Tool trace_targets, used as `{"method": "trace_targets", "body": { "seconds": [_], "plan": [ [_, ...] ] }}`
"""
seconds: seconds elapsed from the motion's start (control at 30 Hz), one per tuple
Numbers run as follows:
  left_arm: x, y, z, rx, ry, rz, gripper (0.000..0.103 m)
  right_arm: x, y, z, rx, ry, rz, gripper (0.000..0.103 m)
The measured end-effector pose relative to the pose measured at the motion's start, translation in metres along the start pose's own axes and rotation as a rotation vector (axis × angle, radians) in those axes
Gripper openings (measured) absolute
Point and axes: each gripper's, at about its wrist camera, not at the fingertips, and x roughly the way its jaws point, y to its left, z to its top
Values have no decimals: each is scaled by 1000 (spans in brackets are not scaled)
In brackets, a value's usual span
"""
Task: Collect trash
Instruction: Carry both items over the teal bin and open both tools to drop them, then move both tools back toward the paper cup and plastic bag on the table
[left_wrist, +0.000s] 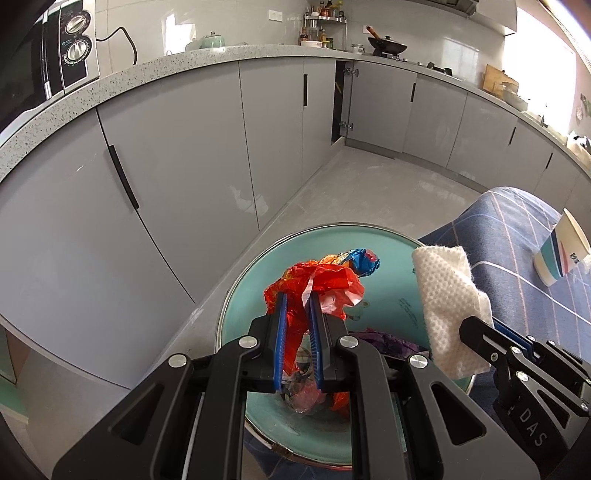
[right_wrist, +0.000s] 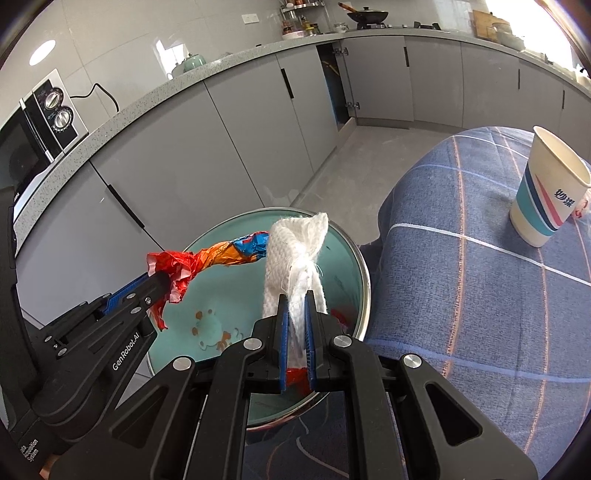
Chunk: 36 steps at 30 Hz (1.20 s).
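Kitchen floor, grey cabinets all round, a table under a blue checked cloth (right_wrist: 461, 266) on the right. Teal bin (right_wrist: 356, 258) stands on the floor against the cloth's edge, directly below both claws.

Left claw (left_wrist: 298, 295): jaws pinched on a crumpled red wrapper (left_wrist: 325, 280), which twists into an orange-and-blue tail beyond the tips. More of it hangs down between the blue pads (some clear film there too, hard to separate).

Right claw (right_wrist: 295, 295): jaws closed on a folded white wipe (right_wrist: 295, 251), most of it standing up ahead of the tips. In the right view the wrapper's tail touches or passes just behind the wipe; cannot tell which.

Bin already holds scraps: red and purple bits show under the claws.

Risks, as I judge them:
- Wrapper is light and springy; released off-centre it could catch on the metal rim or drift to the floor on the left.
- Wipe sits near the bin's right rim; let go there, it may drape over the edge or land on the cloth.
- If tail and wipe are snagged, opening one claw could drag the other piece sideways.
- Paper cup (right_wrist: 546, 192) stands well right of the right claw, untouched; a careless swing back could tip it.
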Motion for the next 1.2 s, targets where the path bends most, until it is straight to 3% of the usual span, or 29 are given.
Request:
{"method": "trace_targets", "body": {
  "seconds": [0.4, 0.47, 0.57, 0.63, 0.67, 0.77, 0.87, 1.13, 1.2],
  "plan": [
    [5, 1, -2, -7, 4, 13, 13, 9, 0, 0, 4, 16, 26, 13],
    [4, 2, -2, -6, -3, 21, 13, 6, 0, 1, 3, 5, 23, 26],
    [1, 2, -1, -7, -17, 29, 15, 1, -2, 3, 11, -13, 18, 31],
    [-2, 3, 0, -12, -24, 38, 35, -4, -6, 4, 26, -24, 16, 37],
    [-4, 4, 0, -17, -34, 51, 52, -8, -9, 4, 35, -36, 18, 39],
    [-11, 3, 1, -18, -55, 72, 57, -19, -14, 6, 49, -64, 17, 39],
    [-17, 3, 3, -37, -66, 62, 76, -32, -19, 9, 58, -97, 7, 50],
    [-43, -18, 7, 11, -122, 9, 81, -71, -48, 8, 87, -179, -49, 52],
    [-45, -26, 8, 26, -125, -14, 86, -78, -58, 8, 102, -188, -64, 52]
  ]
}}
